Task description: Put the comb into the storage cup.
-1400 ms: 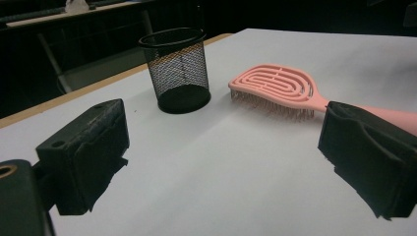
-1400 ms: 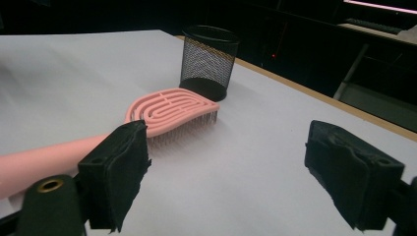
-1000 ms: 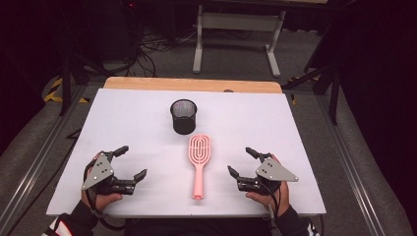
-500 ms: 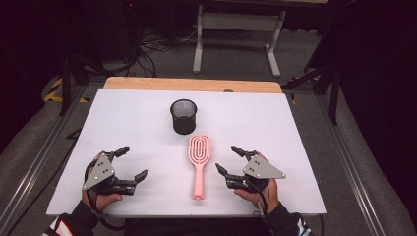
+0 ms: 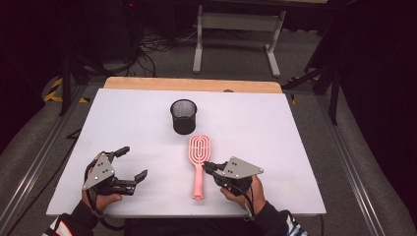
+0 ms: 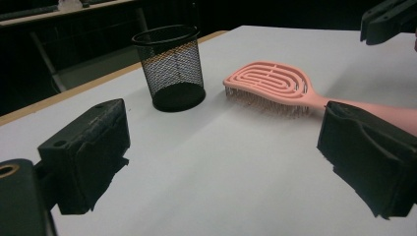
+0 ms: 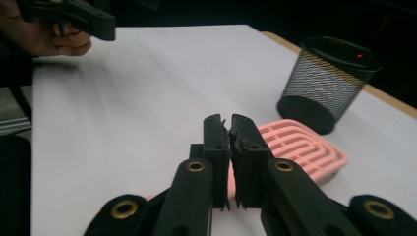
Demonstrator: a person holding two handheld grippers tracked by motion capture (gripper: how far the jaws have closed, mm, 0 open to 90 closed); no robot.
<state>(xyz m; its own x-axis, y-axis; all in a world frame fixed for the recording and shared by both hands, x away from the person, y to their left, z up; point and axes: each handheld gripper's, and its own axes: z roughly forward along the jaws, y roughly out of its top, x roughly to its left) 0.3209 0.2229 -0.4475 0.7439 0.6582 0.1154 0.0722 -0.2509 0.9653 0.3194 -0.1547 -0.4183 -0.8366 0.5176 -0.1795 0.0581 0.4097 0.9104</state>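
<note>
A pink hairbrush lies flat at the table's front middle, handle toward me; it also shows in the left gripper view and the right gripper view. My right gripper sits at the handle's right side. Its jaws have just been closing and now stand shut, pad against pad with nothing between them, the brush lying just beyond and below. My left gripper rests open at the front left, jaws wide apart over bare table.
A black mesh cup stands upright behind the brush head. The white table has a wooden strip along its far edge. A metal stand and cables lie on the floor beyond.
My right gripper has moved left up to the brush handle and its jaws have gone from wide open to shut. The left gripper, brush and cup have stayed put.
</note>
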